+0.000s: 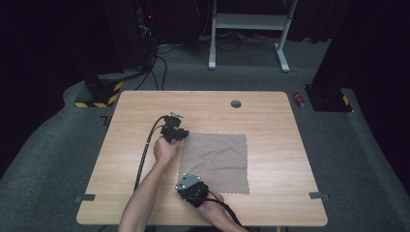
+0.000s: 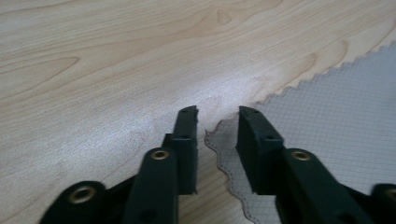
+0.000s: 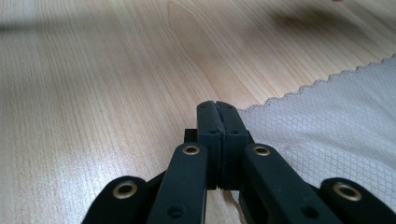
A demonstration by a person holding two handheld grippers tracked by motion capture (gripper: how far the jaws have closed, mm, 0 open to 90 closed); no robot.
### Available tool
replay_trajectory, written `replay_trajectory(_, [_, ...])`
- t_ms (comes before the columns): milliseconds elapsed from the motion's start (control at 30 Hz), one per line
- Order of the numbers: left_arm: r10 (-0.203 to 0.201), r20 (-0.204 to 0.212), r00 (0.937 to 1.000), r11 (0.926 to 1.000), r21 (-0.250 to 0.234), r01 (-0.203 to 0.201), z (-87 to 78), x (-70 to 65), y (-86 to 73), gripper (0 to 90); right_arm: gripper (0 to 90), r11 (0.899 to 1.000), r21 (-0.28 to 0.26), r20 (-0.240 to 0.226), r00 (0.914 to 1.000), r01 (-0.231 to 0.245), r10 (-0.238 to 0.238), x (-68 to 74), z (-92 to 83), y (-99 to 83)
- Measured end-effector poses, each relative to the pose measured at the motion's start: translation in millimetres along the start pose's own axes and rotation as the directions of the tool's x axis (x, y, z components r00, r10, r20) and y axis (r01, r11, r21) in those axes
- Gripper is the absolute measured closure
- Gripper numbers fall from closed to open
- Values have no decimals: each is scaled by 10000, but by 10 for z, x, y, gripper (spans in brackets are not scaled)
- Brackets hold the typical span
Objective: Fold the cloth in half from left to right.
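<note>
1. The thin grey-brown square cloth with a scalloped edge point(image 1: 216, 162) lies flat on the pale wooden counter point(image 1: 135, 116), slightly right of centre, with a few soft creases.
2. My right tongs point(image 3: 218, 108) are clenched on the cloth's near left corner; in the right gripper view the jaws meet with the scalloped hem pinched between them.
3. My left tongs point(image 2: 216, 114) stand released at the far left corner; in the left gripper view the corner tip sits in the gap between the jaws, with neither pad pressing it.
4. To do this well, I judge I should lower the left jaws flat to the wood, so the lower jaw slips under the hem, then close squarely.
5. Both corners should be held before lifting, or the cloth may drag and bunch.
</note>
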State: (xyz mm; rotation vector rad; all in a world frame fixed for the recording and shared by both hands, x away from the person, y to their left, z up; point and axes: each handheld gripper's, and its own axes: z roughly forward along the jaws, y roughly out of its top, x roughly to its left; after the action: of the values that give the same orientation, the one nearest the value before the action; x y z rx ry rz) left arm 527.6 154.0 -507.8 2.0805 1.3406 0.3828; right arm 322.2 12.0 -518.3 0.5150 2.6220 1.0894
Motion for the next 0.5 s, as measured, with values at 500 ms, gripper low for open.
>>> replay_trajectory(500, [241,37,9997,9997,94,-241,33,-71,21,898,896,10000,-82,11,10000,-30,30,3,-26,12])
